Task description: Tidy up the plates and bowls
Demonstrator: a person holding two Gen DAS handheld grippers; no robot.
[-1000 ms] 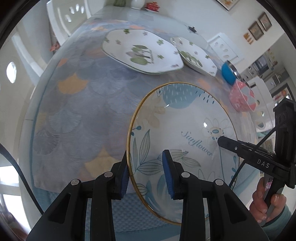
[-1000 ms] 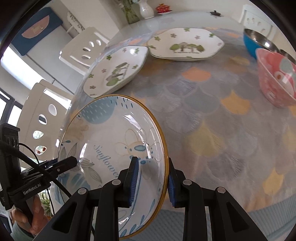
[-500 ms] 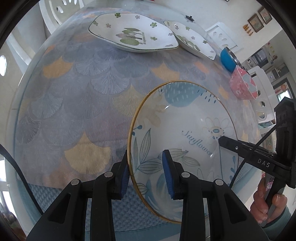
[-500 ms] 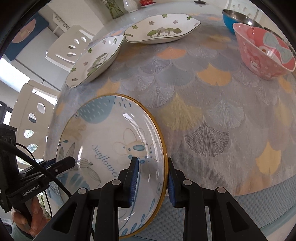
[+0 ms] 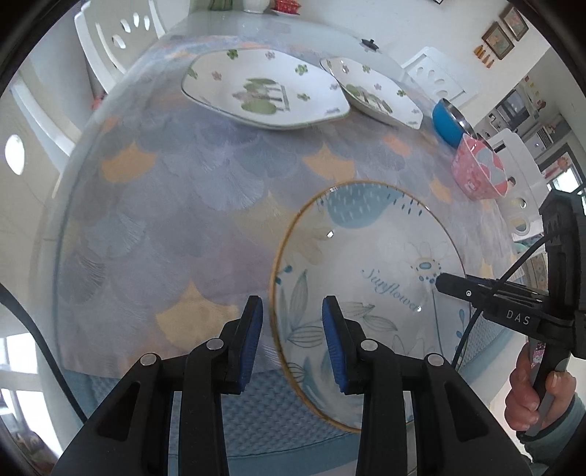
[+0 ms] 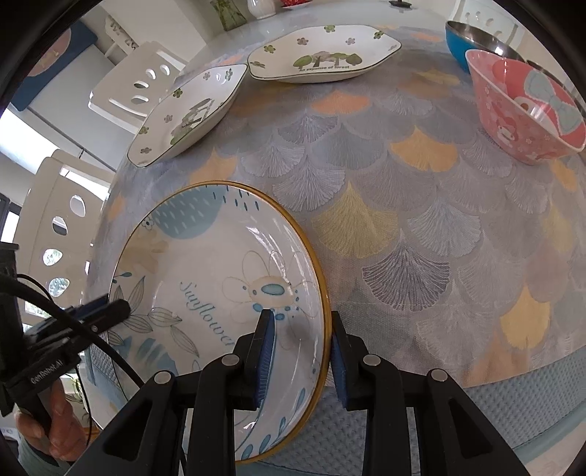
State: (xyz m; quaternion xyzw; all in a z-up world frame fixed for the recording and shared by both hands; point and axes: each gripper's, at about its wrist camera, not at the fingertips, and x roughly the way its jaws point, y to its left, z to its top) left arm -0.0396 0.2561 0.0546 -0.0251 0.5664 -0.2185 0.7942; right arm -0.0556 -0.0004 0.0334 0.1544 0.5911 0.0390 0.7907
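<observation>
A round gold-rimmed "Sunflower" plate (image 5: pixel 366 263) (image 6: pixel 205 278) is held by both grippers above the near table edge. My left gripper (image 5: pixel 292 338) is shut on its left rim, one blue pad on each side. My right gripper (image 6: pixel 298 357) is shut on its right rim the same way. Two white hexagonal forest plates (image 5: pixel 263 91) (image 5: pixel 370 93) lie side by side at the far side; they also show in the right wrist view (image 6: pixel 186 113) (image 6: pixel 322 53). A pink bowl (image 6: pixel 523 106) (image 5: pixel 479 170) and a blue steel-lined bowl (image 6: pixel 476 40) (image 5: pixel 448 122) stand at the right.
The table (image 6: pixel 421 227) wears a fan-patterned cloth, with a blue waffle mat (image 6: pixel 476 413) at the near edge. White chairs (image 6: pixel 135 84) (image 5: pixel 121 33) stand around it. A vase and a small red dish (image 5: pixel 287 5) sit at the far end.
Both grippers carried the Sunflower plate forward over the table, then tilted; the white plates and bowls shifted in view. The hold on both rims is unchanged.
</observation>
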